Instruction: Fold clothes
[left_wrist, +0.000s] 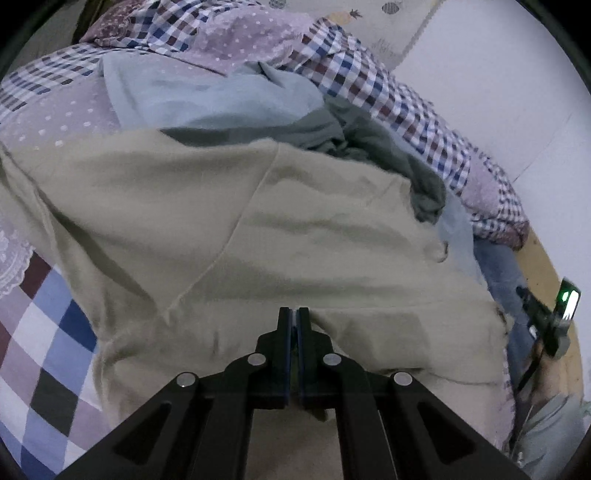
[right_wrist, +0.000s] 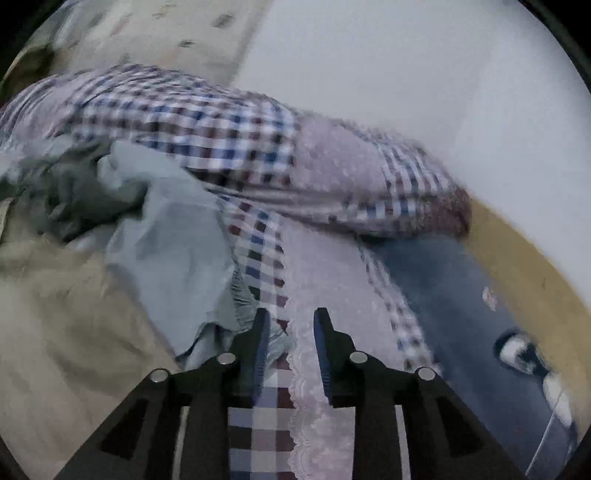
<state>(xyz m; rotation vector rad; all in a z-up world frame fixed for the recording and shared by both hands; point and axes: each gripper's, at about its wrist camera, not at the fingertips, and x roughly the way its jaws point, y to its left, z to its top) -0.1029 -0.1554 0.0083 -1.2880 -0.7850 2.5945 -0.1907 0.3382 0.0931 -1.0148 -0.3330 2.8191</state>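
A big tan garment (left_wrist: 258, 229) is spread over the checked bed cover (left_wrist: 48, 354) and fills most of the left wrist view. A long seam line is seen running across it from 1 o'clock down to 7 o'clock. The left gripper (left_wrist: 294, 317) is pressed tight together right at the near edge of the tan cloth. Whether a bit of that cloth is pinched between the tips cannot be told, because no cloth is seen in the thin slit.

Behind the tan garment, at 12 o'clock, a light blue garment (left_wrist: 207, 96) is laid, and a dark grey-green garment (left_wrist: 388, 155) is bunched up at 1 o'clock. A rolled checked quilt (left_wrist: 388, 96) is piled further back.

The right gripper (right_wrist: 288, 321) is held apart, with nothing between its fingers. It is placed over the lace strip (right_wrist: 310, 369) of the bed cover, and the edge of the light blue garment is just beside its left finger, at 10 o'clock.

The tan garment looks flat but not folded small. It could be a piece being smoothed out for folding, or a piece in the middle of a fold; that is not settled here. For a fold, one edge would need to be held by both grippers, so the right one would need to be brought over to the tan cloth.
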